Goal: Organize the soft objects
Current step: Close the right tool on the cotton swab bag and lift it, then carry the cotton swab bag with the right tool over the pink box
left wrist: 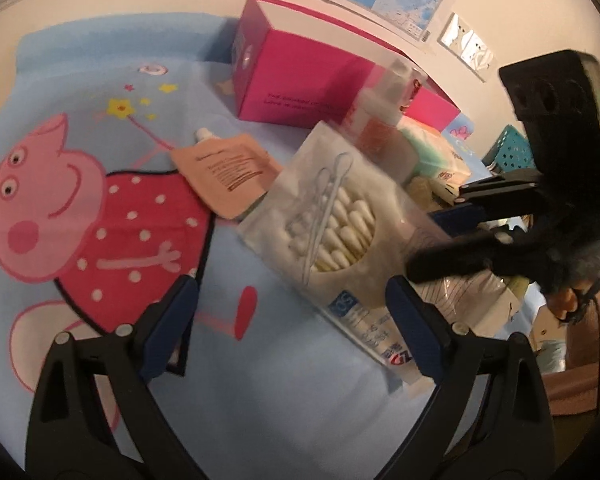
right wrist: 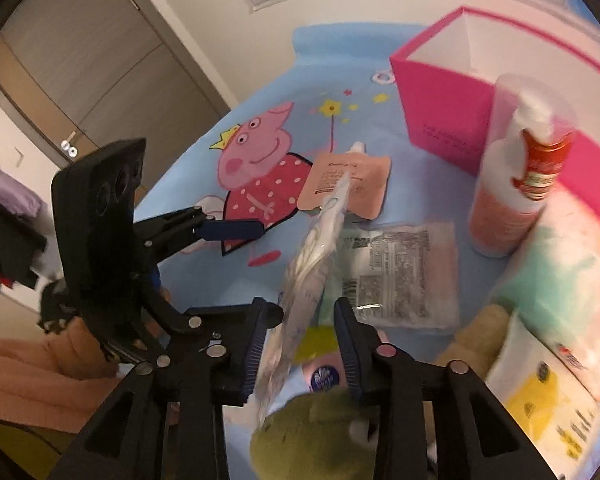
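A clear bag of cotton swabs (left wrist: 340,228) hangs tilted above the blue Peppa Pig cloth (left wrist: 100,200). My right gripper (right wrist: 306,344) has the bag's edge (right wrist: 312,256) between its fingers, though a gap shows beside the right finger. The right gripper also shows in the left wrist view (left wrist: 452,240). My left gripper (left wrist: 292,320) is open and empty, just below and in front of the bag. A pink open box (left wrist: 300,76) stands behind. A peach spout pouch (left wrist: 224,172) lies flat on the cloth.
A pump bottle (right wrist: 512,184) stands next to the pink box (right wrist: 452,120). A flat clear packet (right wrist: 392,272), soft tissue packs (right wrist: 560,276), a wipes pack (right wrist: 540,396) and a green plush (right wrist: 312,436) crowd the right. A teal basket (left wrist: 508,148) sits beyond.
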A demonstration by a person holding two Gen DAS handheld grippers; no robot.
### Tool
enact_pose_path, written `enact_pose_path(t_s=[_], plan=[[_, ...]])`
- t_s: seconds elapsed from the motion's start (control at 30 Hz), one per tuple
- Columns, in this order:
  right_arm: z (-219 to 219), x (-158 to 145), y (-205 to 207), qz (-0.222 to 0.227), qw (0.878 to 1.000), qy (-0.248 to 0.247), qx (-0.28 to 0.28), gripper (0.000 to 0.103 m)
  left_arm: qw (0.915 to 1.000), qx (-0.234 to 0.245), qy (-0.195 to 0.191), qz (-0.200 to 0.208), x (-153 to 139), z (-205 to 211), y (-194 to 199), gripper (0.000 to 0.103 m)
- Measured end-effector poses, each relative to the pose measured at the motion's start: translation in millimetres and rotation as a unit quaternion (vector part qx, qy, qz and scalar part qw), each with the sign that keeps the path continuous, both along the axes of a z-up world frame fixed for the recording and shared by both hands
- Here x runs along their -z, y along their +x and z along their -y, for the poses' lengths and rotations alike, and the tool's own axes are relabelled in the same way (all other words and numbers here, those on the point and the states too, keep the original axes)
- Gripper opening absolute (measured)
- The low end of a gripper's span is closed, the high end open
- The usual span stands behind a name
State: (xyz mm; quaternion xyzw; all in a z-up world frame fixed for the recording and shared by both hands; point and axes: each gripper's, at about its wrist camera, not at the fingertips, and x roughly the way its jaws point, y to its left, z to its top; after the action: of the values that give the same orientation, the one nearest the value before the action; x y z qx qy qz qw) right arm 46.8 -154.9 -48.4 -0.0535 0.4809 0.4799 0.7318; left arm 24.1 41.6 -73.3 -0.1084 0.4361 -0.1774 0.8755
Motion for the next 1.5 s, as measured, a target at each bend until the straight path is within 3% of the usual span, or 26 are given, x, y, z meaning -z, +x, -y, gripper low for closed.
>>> enact_pose_path(t_s=[0.03, 0.23, 0.37, 0.43, 0.63, 0.67, 0.73, 0.8, 0.9, 0.97, 1.13, 1.33, 1.5], plan=[[-2, 1, 1, 0.000, 1.000, 0.000, -0.005, 0.015, 1.0000, -0.001, 0.001, 0.000, 0, -1, -2, 0.096], [3, -10, -9, 0.031, 0.999, 0.030, -0.001, 0.010, 0.9998, 0.021, -0.002, -0.003, -3, 1, -9, 0.096], [19, -25, -11, 0.041, 0.996, 0.078, 0.012, 0.009, 0.9970, 0.058, -0.051, -0.006, -11, 3, -11, 0.096], [22, -36, -12, 0.059, 0.994, 0.091, 0.012, 0.009, 0.9946, 0.076, -0.070, 0.011, -22, 4, -10, 0.096], [15, -64, -8, 0.100, 0.989, 0.108, -0.003, 0.009, 0.9918, 0.100, -0.070, 0.037, -43, 17, 4, 0.095], [14, -67, -8, 0.107, 0.989, 0.107, -0.006, 0.009, 0.9920, 0.098, -0.068, 0.040, -45, 17, 6, 0.093], [14, -74, -6, 0.114, 0.987, 0.110, -0.014, 0.009, 0.9909, 0.093, -0.084, 0.047, -51, 16, 12, 0.078], [17, -77, -4, 0.124, 0.987, 0.104, -0.013, 0.009, 0.9892, 0.091, -0.104, 0.048, -56, 14, 16, 0.071], [20, -77, 5, 0.122, 0.987, 0.103, -0.013, 0.009, 0.9896, 0.083, -0.106, 0.051, -57, 18, 22, 0.070], [20, -73, 11, 0.130, 0.988, 0.088, -0.005, 0.009, 0.9915, 0.075, -0.099, 0.037, -50, 25, 27, 0.070], [8, -55, 14, 0.154, 0.987, 0.023, -0.030, 0.009, 0.9980, 0.048, -0.039, -0.015, -14, 29, 28, 0.070], [-7, -44, 18, 0.158, 0.985, -0.007, -0.072, 0.009, 0.9995, -0.007, 0.008, 0.029, -30, -9, 26, 0.070], [-14, -38, 23, 0.147, 0.985, -0.009, -0.092, 0.009, 0.9974, 0.032, 0.017, 0.063, -51, -13, 51, 0.073]])
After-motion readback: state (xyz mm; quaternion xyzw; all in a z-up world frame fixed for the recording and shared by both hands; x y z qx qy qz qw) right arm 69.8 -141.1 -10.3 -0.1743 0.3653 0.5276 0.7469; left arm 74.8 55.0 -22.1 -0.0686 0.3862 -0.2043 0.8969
